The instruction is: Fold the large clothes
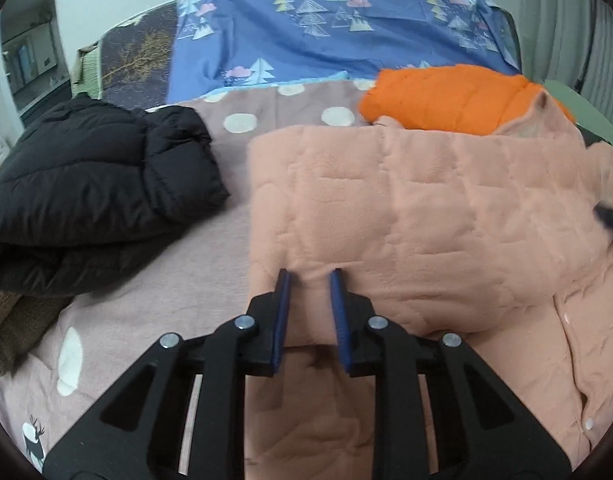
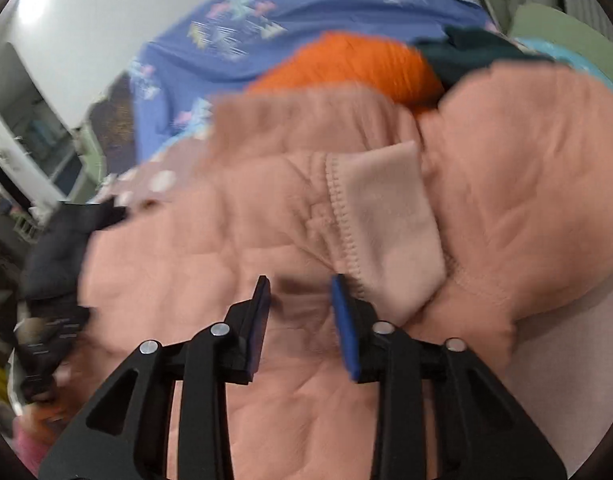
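The peach quilted jacket (image 1: 406, 208) lies folded on the bed (image 1: 146, 304), toward its right edge. The left tool (image 1: 309, 276) pinches a ridge of its fabric between nearly closed jaws. The left view alone shows the black puffer jacket (image 1: 86, 200) clearly; the right view (blurred) shows a pale cuff (image 2: 390, 224) beside the right tool (image 2: 300, 284), which looks clenched on a fold, though I cannot tell for sure

A peach-pink quilted jacket (image 1: 406, 208) is lying beside a black puffer coat (image 1: 86, 200) and a bright orange garment (image 1: 446, 96). The bedsheet (image 1: 146, 280) is showing dusty pink with cream dots, while the blue cover (image 1: 306, 32) is displaying pastel trees, mountains and pink clouds. Blue pads are lining black gripper fingers (image 1: 282, 312).
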{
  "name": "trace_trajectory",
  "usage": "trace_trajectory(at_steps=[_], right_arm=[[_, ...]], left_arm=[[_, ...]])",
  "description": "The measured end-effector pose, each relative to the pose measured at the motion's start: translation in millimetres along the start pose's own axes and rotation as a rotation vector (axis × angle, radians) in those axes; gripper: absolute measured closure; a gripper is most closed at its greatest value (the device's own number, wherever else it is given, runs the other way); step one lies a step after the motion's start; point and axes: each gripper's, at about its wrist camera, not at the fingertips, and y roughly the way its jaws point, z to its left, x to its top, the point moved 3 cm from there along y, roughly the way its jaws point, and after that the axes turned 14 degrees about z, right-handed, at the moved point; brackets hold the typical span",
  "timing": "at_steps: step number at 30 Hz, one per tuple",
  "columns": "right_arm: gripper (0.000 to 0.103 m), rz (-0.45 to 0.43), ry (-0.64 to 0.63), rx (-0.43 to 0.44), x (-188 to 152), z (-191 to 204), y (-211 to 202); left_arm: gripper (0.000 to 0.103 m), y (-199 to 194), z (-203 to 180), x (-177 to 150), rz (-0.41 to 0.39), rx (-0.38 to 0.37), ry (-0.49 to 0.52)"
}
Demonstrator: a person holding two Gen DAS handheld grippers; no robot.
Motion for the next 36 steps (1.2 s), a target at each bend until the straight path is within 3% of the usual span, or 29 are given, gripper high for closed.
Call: trace_trajectory(at_steps=[1, 2, 3, 5, 7, 13, 14, 17, 21, 28, 29, 33, 36], right_arm=[[0.074, -0.024, -0.010, -0.006, -4, -1, -2], [0.074, -0.043, -0.029, -0.021, -6, 1, -5], [0.073, -0.055, -0.050, -0.040, -8, 4, -9], [0.073, -0.061, -0.069, -0.063, -9, 10, -12], [0.073, -0.065, -0.078, -0.073, -9, 10, -13], [0.068, -0.069, -0.095, -0.085, -10, 18, -8], [0.066, -0.071, -0.097, -0.082, -8, 21, -7], [0.059, -0.075, -0.106, -0.062, -9, 22, -8], [0.056, -0.084, -0.123, -0.065, -10, 25, -8], [0.046, -0.083, -0.161, -0.089, -11, 33, -4], [0.046, -0.083, -0.162, -0.091, -11, 33, -4], [0.046, -0.083, -0.163, -0.092, -11, 33, -4], [0.046, -0.084, -0.163, -0.091, -11, 33, -4]], left_arm=[[0.074, 0, 4, 0, 0.003, 0.026, -0.015], [0.057, 1, 10, 0, 0.008, 0.035, -0.035], [0.056, 1, 17, 0, 0.012, 0.016, -0.058], [0.064, -7, 26, 1, 0.021, -0.077, -0.101], [0.078, -27, 28, 4, -0.006, -0.107, -0.111], [0.080, -85, -17, 25, -0.104, -0.263, -0.007], [0.076, -87, -31, 28, -0.112, -0.264, 0.018], [0.046, -68, -69, 30, -0.114, -0.248, 0.074], [0.043, 15, -95, 16, 0.010, -0.126, 0.127], [0.029, 15, -81, 24, 0.012, -0.258, 0.082], [0.025, 16, -83, 24, 0.014, -0.255, 0.093], [0.023, 17, -100, 22, 0.004, -0.122, 0.153], [0.023, 17, -102, 21, 0.001, -0.115, 0.155]])
